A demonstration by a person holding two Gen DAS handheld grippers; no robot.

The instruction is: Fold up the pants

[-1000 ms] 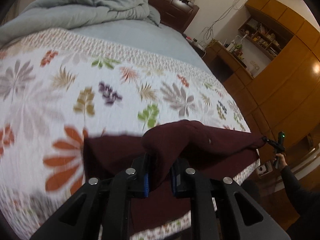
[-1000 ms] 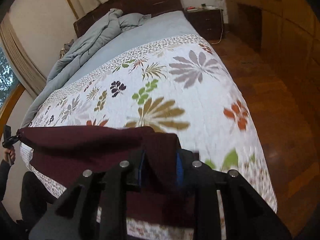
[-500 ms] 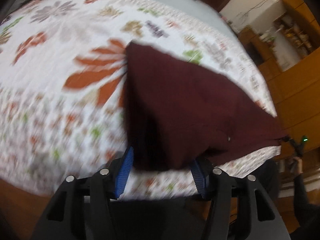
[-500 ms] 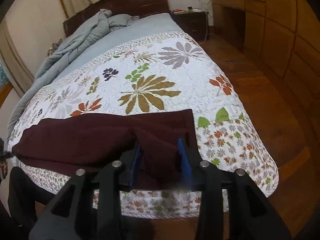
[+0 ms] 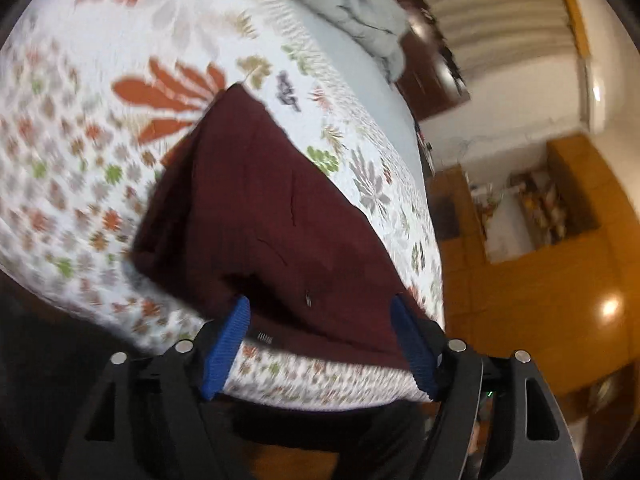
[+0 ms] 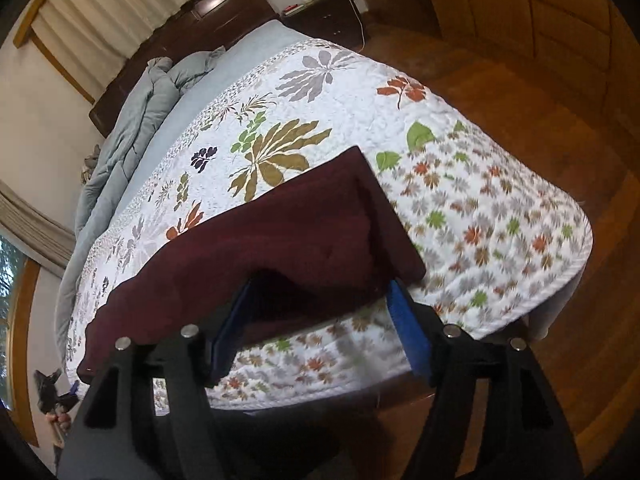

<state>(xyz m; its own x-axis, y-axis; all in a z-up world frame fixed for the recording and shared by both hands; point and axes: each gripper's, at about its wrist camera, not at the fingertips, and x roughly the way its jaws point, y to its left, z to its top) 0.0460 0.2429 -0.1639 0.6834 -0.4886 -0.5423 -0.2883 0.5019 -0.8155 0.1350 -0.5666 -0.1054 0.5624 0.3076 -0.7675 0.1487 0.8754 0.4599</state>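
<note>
on a floral quilt (image 6: 460, 184), maroon pants (image 6: 280, 240), left claw (image 5: 320, 344) and right claw (image 6: 320, 320) opening, cloth between unpressed, wood floor (image 6: 540, 92)

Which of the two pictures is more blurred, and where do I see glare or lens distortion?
Left wrist view: clearly more blurred, the floral quilt smeared at left, the pants softer; a lamp's glare spot sits on the wooden cupboard. Right wrist view: mostly sharp, the quilt's print crisp; fisheye bends the bed's edges, and dark vignette fills the corners.
</note>
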